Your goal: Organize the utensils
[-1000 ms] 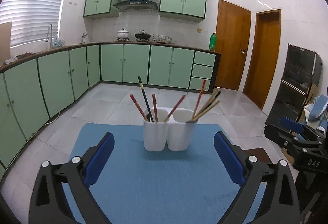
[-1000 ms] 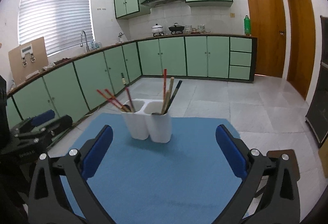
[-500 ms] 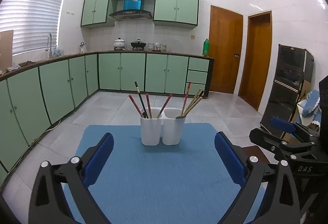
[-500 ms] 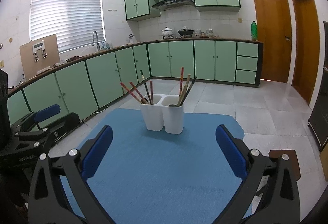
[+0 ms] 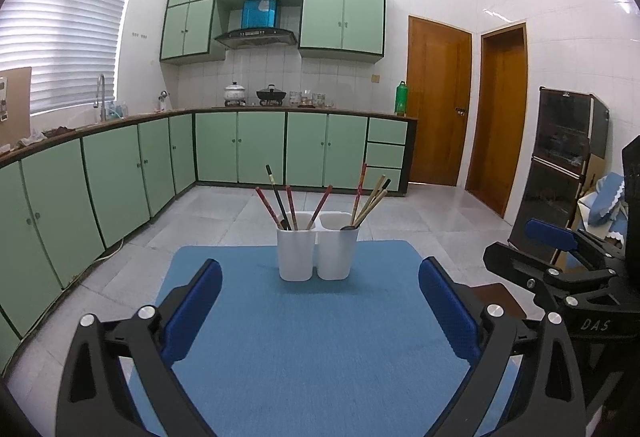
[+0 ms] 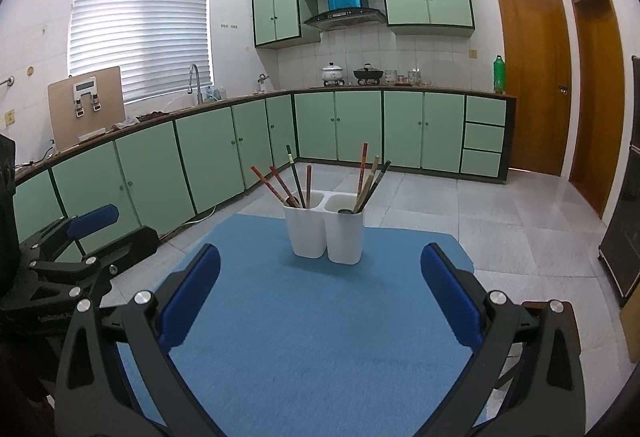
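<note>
White plastic two-compartment utensil holder (image 5: 317, 252) stands upright near the far edge of the blue woven mat (image 5: 304, 349) covering the worktop. Left compartment: red chopsticks (image 5: 291, 206) plus one black chopstick (image 5: 277, 195). Right compartment: one red stick, pale wooden chopsticks (image 5: 370, 201), and what looks like a dark spoon bowl at the rim.

Left gripper (image 5: 320, 301): jaws spread wide, holding nothing, well short of the holder. Right gripper (image 6: 320, 293): same, wide apart and empty. No loose utensil visible on the mat.

Judgement: sorting appears done or nearly so; both grippers sit back from the holder. If another stick needs moving, best to come in from above, pinch a single shaft high near its tip, and lift straight along its lean so neighbours are not dragged out. Holder looks light; a sideways tug could tip it, so the free gripper might steady a wall.

View differences: left wrist shows the right gripper at its right edge and a dark glass-fronted cabinet (image 5: 568, 157). Right wrist shows the left gripper at its left edge, a brown board with a white device (image 6: 85, 109) on the kitchen counter, and looks more into the holder's openings.
</note>
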A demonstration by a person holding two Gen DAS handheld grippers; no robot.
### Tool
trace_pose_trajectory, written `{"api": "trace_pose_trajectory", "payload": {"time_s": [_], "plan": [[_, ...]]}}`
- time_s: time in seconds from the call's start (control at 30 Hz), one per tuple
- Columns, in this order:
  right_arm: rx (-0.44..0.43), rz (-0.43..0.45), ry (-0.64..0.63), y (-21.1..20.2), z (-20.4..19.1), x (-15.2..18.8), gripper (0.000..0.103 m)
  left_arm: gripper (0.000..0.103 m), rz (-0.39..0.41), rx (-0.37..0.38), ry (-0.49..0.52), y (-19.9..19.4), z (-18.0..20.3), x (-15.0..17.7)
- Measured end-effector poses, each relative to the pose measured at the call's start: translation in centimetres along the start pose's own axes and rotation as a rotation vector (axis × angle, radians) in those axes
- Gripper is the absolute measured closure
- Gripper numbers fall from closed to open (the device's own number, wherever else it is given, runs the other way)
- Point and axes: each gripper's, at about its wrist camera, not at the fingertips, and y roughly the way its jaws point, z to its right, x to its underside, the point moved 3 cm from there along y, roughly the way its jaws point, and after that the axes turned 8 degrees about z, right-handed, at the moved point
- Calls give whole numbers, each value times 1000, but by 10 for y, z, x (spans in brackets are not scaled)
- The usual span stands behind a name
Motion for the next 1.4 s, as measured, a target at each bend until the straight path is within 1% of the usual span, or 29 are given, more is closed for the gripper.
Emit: {"api": "trace_pose_trajectory", "payload": {"time_s": [0.27,1.4], "plan": [[-3,12,-10,-2,-6,-1,6,6,17,-6,6,-8,1,0],[-4,10,-11,-3,-8,-2,6,6,24,-13,4,-15,0,1]]}}
